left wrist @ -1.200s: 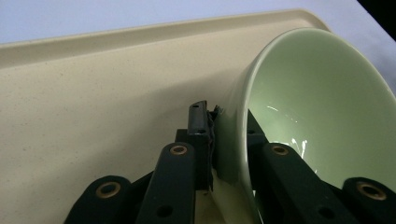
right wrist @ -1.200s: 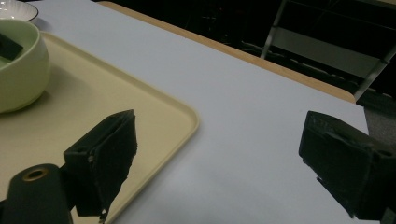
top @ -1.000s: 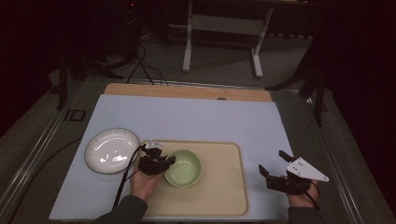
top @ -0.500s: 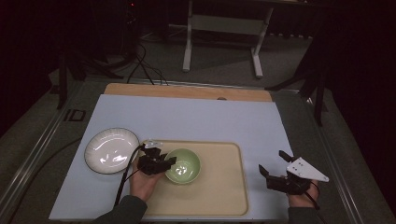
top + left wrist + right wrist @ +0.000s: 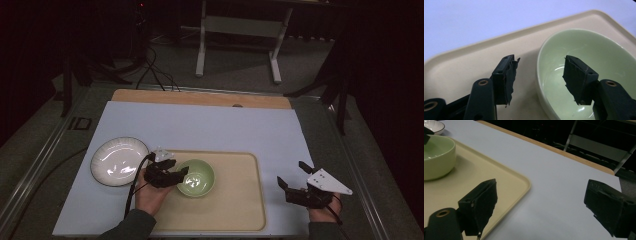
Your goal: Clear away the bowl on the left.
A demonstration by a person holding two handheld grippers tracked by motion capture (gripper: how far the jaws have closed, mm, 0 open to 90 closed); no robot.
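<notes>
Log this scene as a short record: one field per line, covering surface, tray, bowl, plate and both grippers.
surface: pale blue mat on a table
tray: beige, near the front edge of the mat
bowl: green, empty, on the tray's left part
plate: white, on the mat left of the tray
left gripper: open, jaws straddling the bowl's near rim, one inside, one outside, not closed on it
right gripper: open, holding nothing, over the mat right of the tray
</notes>
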